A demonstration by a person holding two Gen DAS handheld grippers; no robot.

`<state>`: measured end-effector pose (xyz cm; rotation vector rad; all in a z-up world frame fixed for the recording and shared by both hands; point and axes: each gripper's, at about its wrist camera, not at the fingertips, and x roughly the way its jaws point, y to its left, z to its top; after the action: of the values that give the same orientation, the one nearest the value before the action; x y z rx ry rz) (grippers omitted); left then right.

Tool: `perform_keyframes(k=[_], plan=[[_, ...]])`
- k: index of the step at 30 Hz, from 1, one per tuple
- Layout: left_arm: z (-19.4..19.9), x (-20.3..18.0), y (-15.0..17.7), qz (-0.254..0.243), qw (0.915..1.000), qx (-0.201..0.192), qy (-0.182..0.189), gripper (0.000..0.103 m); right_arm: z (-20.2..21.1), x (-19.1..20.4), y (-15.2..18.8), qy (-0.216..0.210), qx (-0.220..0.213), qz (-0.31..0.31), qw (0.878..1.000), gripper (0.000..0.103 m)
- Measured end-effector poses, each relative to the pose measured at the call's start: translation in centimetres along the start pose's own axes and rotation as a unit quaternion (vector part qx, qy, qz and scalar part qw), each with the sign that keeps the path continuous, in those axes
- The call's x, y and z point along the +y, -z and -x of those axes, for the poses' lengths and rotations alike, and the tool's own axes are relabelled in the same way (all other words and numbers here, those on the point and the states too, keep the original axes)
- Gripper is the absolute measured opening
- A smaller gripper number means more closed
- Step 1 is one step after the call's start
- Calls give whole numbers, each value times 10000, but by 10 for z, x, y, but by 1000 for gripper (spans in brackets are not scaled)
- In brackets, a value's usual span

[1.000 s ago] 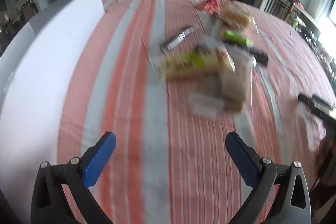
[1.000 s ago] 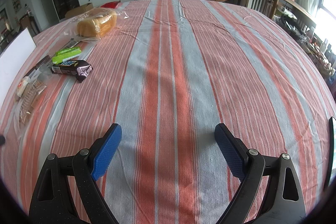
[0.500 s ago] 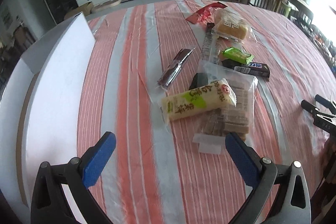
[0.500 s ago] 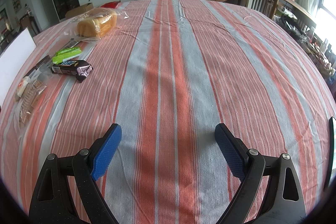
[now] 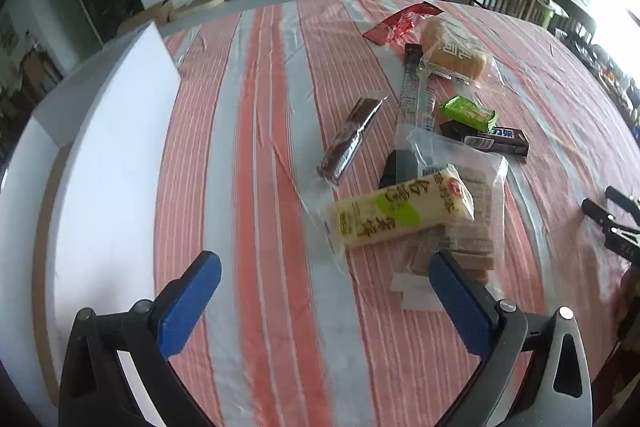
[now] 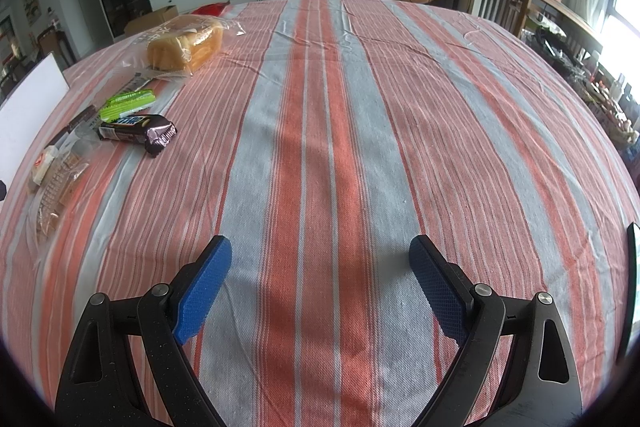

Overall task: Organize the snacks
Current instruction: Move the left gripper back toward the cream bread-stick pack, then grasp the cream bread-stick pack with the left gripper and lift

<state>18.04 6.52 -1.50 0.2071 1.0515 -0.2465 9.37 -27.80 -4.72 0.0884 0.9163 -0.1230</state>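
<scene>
A: Report changes on the left side.

B: I moved the left gripper [image 5: 324,283] nearer the snack pile. The yellow-and-green packet [image 5: 400,213] and the clear bag of brown wafers [image 5: 460,211] beneath it now sit lower in my left wrist view, with the right fingertip [image 5: 442,269] overlapping the bag's near end. A second ago this view was motion-blurred; the blur has cleared.

A: The white box?

B: The white box [image 5: 100,167] has shifted in frame, and the far end of the table now sits lower. No snack has shifted on the striped cloth [image 5: 260,187].
</scene>
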Motion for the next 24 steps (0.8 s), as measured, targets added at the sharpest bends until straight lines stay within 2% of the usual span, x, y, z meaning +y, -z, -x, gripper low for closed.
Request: perform_keyframes(k=[2,6,8,11,12,14,17,19,22,24], plan=[[2,-3,-8,-251,9996,-130,-51,102,0,0,0,1,0,1,10000,93],[-4,-11,-25,-824,9963,-163,187,101,0,0,0,0,0,0,10000,93],[-11,-18,-29,-1089,9935,-141,296,94,0,0,0,0,0,-1,10000,93],[-22,-29,-30,-1383,9851,-41,1021,86,0,0,0,0,0,0,10000,93],[-25,-31,-29,-1428,9817,-31,1258,86,0,0,0,1,0,0,10000,93],[-33,-37,-29,-1467,9784,-14,1459,86,0,0,0,1,1,0,10000,93],[-49,-43,-31,-1406,9769,128,1606,86,0,0,0,0,1,1,10000,93],[-50,-43,-30,-1332,9755,73,1749,86,0,0,0,0,0,0,10000,93],[-47,-38,-25,-1249,9734,283,1900,77,0,0,0,1,1,1,10000,93],[-46,-34,-21,-1135,9742,440,1900,77,0,0,0,2,1,1,10000,93]])
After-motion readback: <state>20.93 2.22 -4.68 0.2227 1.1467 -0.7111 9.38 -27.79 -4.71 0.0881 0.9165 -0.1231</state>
